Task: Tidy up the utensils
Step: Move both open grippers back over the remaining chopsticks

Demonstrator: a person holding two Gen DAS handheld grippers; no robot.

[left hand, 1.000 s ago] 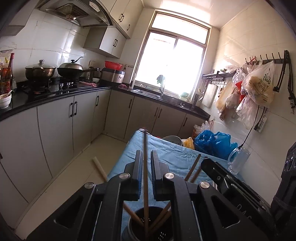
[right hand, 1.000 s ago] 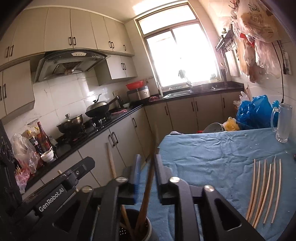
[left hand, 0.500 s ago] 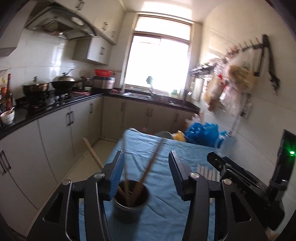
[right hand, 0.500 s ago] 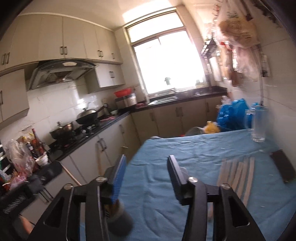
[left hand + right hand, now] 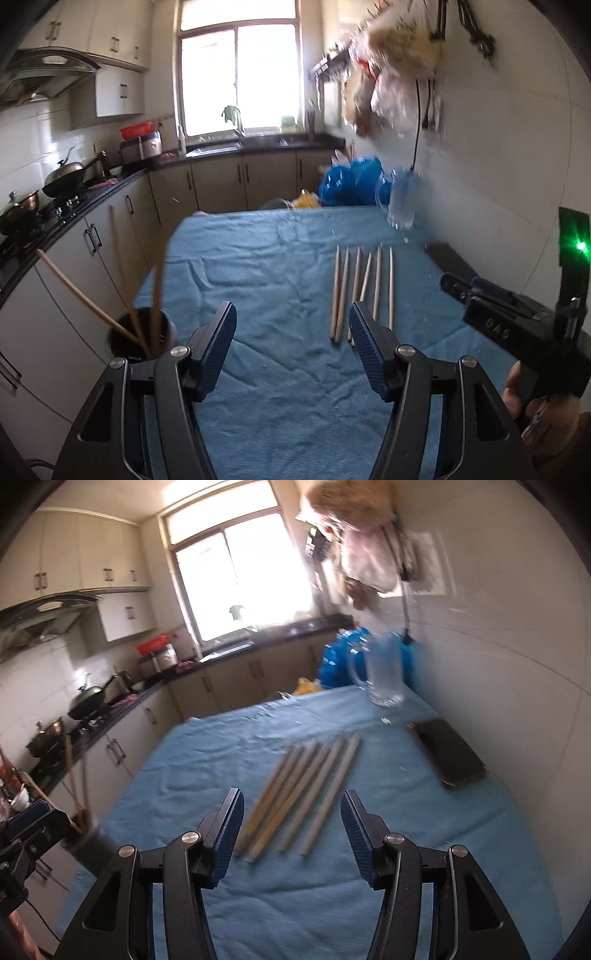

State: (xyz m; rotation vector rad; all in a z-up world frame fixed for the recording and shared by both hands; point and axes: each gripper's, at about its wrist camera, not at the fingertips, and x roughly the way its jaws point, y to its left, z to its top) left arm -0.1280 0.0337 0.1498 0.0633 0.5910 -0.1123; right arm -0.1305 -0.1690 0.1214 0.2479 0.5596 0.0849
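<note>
Pale wooden chopsticks [image 5: 301, 795]: six in a loose row on the blue-cloth-covered table [image 5: 280, 266], right of centre. Dark round metal holder [image 5: 142, 338] at the table's left edge, several chopsticks upright inside. Left gripper [image 5: 291, 332]: fingers apart, just been opening, nothing between. Right gripper [image 5: 291, 821]: same, over the row's near ends, not touching.
</note>
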